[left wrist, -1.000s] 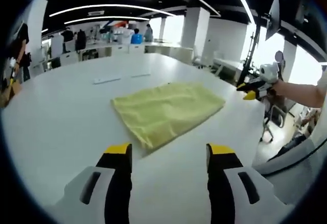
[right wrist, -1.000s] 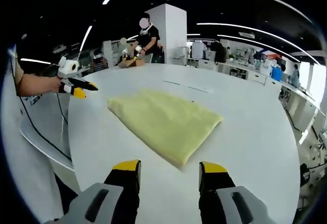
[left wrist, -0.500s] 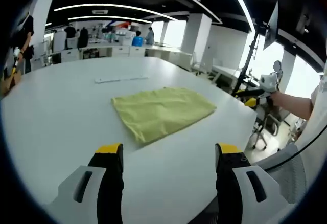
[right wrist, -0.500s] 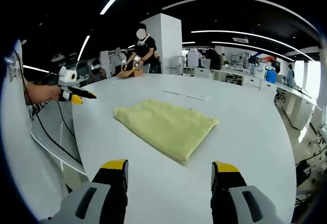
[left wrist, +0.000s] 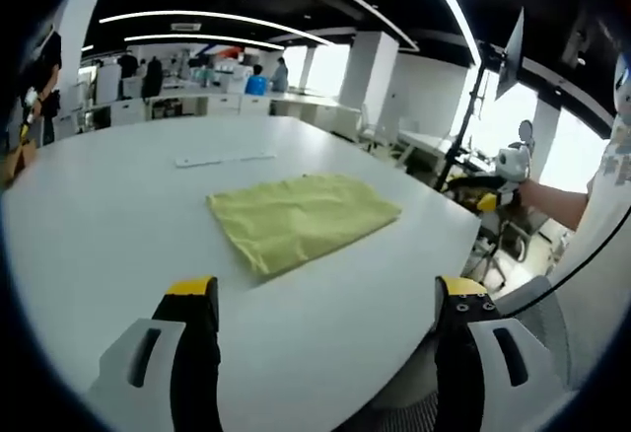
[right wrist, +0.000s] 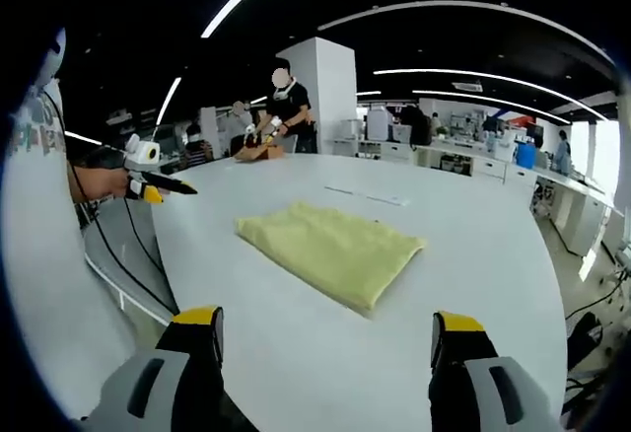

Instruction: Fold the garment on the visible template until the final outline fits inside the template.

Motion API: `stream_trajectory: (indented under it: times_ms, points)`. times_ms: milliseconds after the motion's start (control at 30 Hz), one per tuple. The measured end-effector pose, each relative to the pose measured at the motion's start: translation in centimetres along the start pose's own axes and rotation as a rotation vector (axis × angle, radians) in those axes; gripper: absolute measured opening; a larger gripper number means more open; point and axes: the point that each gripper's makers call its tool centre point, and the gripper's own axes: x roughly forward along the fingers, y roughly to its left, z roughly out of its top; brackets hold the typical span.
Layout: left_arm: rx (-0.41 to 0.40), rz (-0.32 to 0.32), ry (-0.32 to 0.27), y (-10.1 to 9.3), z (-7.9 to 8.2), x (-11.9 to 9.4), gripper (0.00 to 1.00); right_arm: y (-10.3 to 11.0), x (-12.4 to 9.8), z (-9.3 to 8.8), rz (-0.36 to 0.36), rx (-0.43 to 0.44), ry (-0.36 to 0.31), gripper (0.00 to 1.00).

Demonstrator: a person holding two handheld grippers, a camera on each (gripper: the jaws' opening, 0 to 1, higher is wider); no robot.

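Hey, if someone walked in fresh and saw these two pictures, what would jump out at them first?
The folded yellow cloth garment lying flat in the middle of the big white round table stands out at once. Next come the yellow-tipped jaws at the bottom of each view, spread wide and holding nothing: the left gripper and the right gripper, both drawn back near the table edge, apart from the cloth.

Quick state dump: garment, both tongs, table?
yellow garment: folded into a flat rectangle, lying on the table, nothing gripping it
left tongs: open, empty, held back from the garment at the near table edge
right tongs: open, empty, also held back from the garment
white table: carries the garment; thin strips lie flat beyond it
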Motion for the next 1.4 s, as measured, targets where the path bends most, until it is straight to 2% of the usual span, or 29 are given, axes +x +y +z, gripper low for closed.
stream_trajectory:
  times_ms: [200, 333, 533, 933, 1400]
  points:
    - [0.017, -0.047, 0.010, -1.5, -0.1, -0.1, 0.97, 1.2, -0.4, 0.0, 0.022, 0.022, -0.011, 0.98]
    - [0.019, -0.066, 0.020, -2.1, -0.3, -0.2, 0.98, 2.1, -0.7, -0.3, 0.038, 0.020, -0.005, 0.99]
    - [0.003, -0.082, 0.018, -2.7, -0.4, -0.5, 0.99, 2.0, -1.0, -0.5, 0.045, 0.021, -0.005, 0.99]
    - [0.010, -0.069, 0.025, -2.3, -0.8, -0.8, 0.99, 2.6, -1.4, 0.1, 0.049, 0.036, -0.021, 0.99]
    - [0.022, -0.055, 0.047, -2.0, -1.4, -1.2, 0.99, 1.9, -1.0, -0.5, 0.068, 0.036, -0.013, 0.99]
